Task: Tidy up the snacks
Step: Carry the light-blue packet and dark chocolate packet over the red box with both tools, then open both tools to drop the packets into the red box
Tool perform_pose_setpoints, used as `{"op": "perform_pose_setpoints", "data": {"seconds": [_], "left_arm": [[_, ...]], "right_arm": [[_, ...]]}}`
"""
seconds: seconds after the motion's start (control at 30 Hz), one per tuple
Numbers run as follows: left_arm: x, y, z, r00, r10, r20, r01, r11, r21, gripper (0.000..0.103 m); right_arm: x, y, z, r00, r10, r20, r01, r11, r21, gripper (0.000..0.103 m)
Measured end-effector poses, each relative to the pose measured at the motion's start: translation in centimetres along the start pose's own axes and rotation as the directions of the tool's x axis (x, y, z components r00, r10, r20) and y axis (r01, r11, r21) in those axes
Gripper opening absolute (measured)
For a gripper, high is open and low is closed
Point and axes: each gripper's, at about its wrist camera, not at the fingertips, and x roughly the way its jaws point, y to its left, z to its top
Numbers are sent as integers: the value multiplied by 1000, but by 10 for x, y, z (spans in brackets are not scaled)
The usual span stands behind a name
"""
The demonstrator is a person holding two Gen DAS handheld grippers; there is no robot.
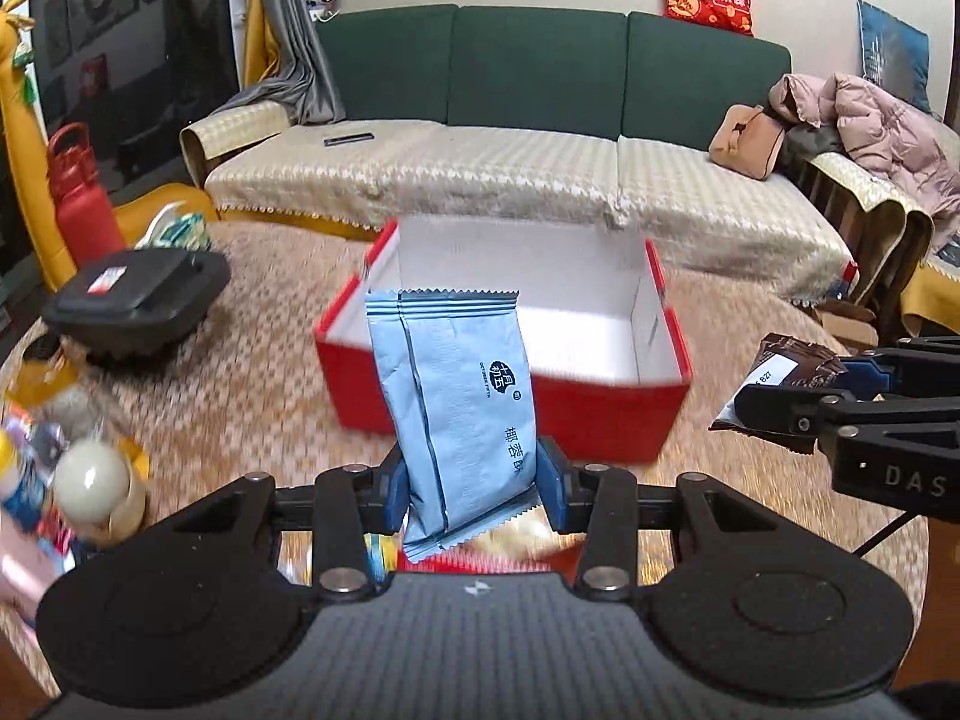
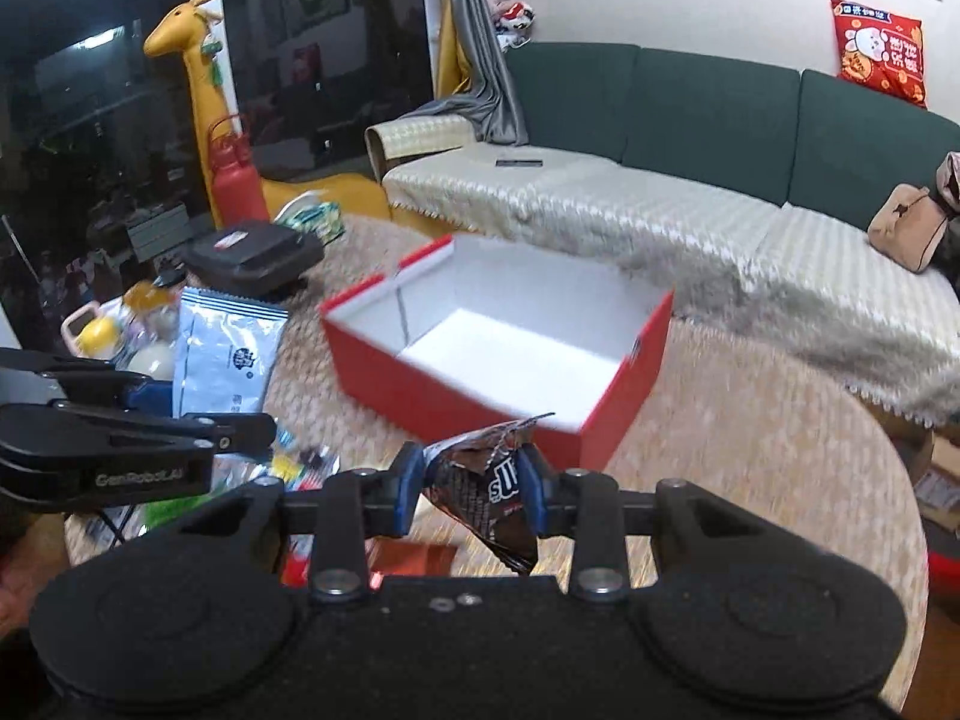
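Nearest, low in each wrist view, both grippers already carry a snack: the left gripper has its fingers clamped on an upright pale blue foil packet, and the right gripper has its fingers pinched on a crumpled dark brown foil wrapper. Neither snack is stowed yet. Beyond them, mid-frame, the open red cardboard box with a white inside stands empty on the woven-covered round table, so the sorting looks barely begun. More loose snacks and bottles crowd the lower left. Open table surrounds the box; its near wall is probably the edge to clear.
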Motion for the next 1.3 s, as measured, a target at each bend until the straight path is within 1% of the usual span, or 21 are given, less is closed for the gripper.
{"op": "perform_pose_setpoints", "data": {"seconds": [0.23,0.37,0.53,0.77,0.93,1.2,1.3], "left_arm": [[42,6,48,1000,-9,-13,9,1000,29,41],[73,8,67,999,-16,-51,18,999,38,41],[113,12,80,993,-14,-114,18,999,30,41],[161,11,82,981,-6,-192,12,1000,26,41],[186,5,74,969,15,-246,0,998,63,41],[205,-4,62,951,29,-308,0,995,96,41],[202,-6,61,953,32,-300,0,994,106,41]], "right_arm": [[38,-17,29,999,-34,-9,33,999,-29,33],[65,-23,41,998,-46,-31,45,998,-44,33],[101,-27,46,996,-54,-77,49,997,-65,33],[142,-32,43,988,-59,-146,47,995,-86,33],[161,-32,37,980,-76,-182,59,994,-94,33],[176,-33,32,971,-84,-225,64,994,-94,34],[175,-36,32,972,-73,-223,56,995,-82,34]]}}
